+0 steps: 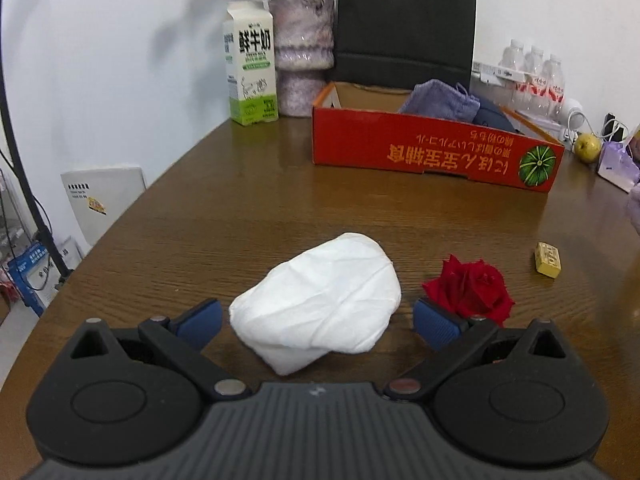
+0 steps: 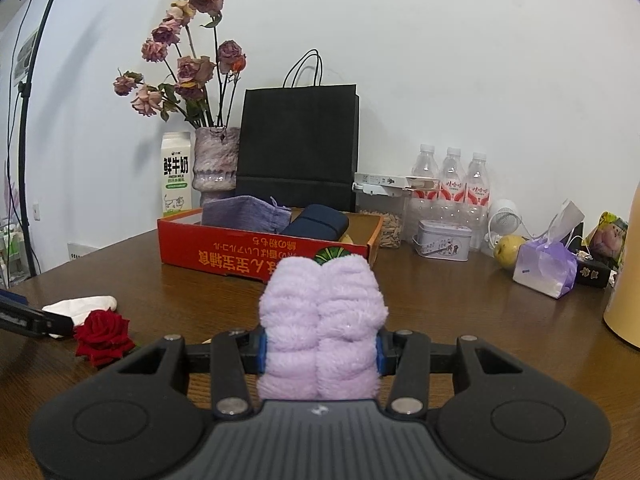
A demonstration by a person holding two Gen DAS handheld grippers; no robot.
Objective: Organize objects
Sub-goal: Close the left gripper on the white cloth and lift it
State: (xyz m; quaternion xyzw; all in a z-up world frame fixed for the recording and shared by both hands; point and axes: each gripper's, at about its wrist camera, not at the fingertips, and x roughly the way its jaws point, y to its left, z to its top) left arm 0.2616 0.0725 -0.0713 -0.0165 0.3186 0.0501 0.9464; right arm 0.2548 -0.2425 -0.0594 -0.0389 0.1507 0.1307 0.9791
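On the near tabletop [image 1: 260,208], the open left hand-held gripper [image 1: 318,322] straddles a white cloth bundle [image 1: 320,308]; close squarely. Right hand-held gripper [image 2: 318,350] clamps a lilac towel [image 2: 322,324].

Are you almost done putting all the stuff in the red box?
Partly. Done: a purple pouch and a dark blue case already lie in the red box. In hand: the right tongs grip a fluffy lilac cloth; the left tongs are open around a white cloth. Left: the red rose and small yellow block on the table.
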